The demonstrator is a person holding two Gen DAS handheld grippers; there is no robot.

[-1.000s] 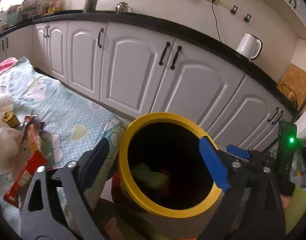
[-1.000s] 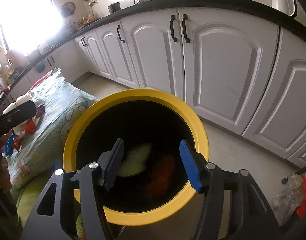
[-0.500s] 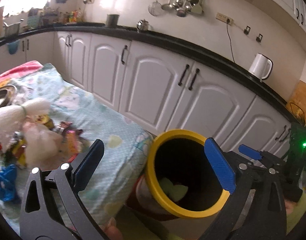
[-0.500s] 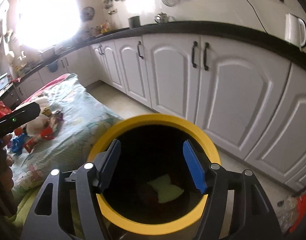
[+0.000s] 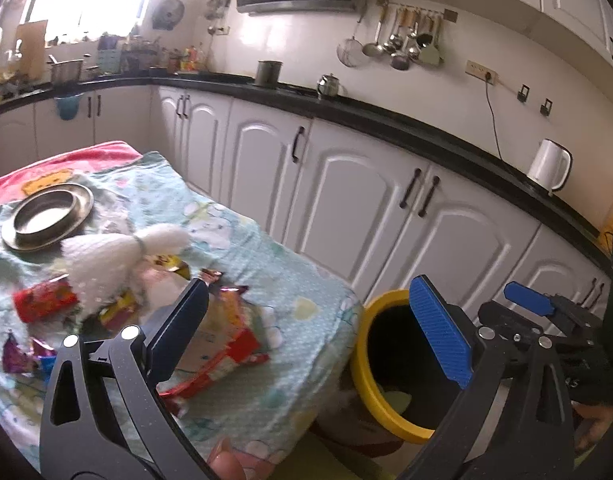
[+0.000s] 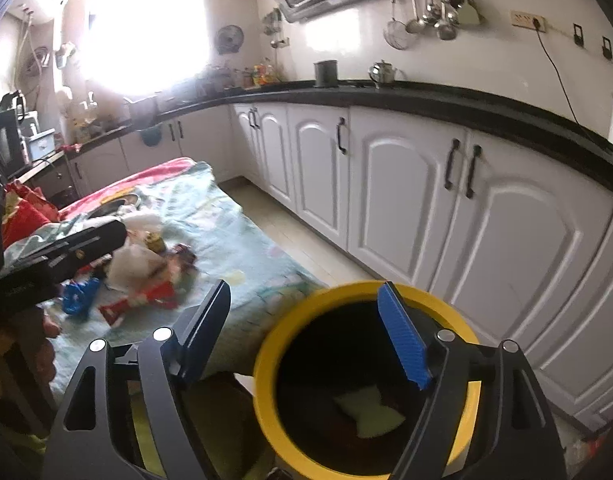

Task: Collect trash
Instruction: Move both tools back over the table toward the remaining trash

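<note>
We see the trash, a heap of wrappers and white bags, lying on the cloth-covered surface near its corner. The yellow-rimmed bin stands just beside that corner, with bare floor between the surface and the cupboards. In the bin lies a pale scrap. A steel plate sits farther back. Our left gripper is spread wide, empty, over the surface's edge. Our right gripper has just been opening; nothing sits between its fingers, above the bin.
</note>
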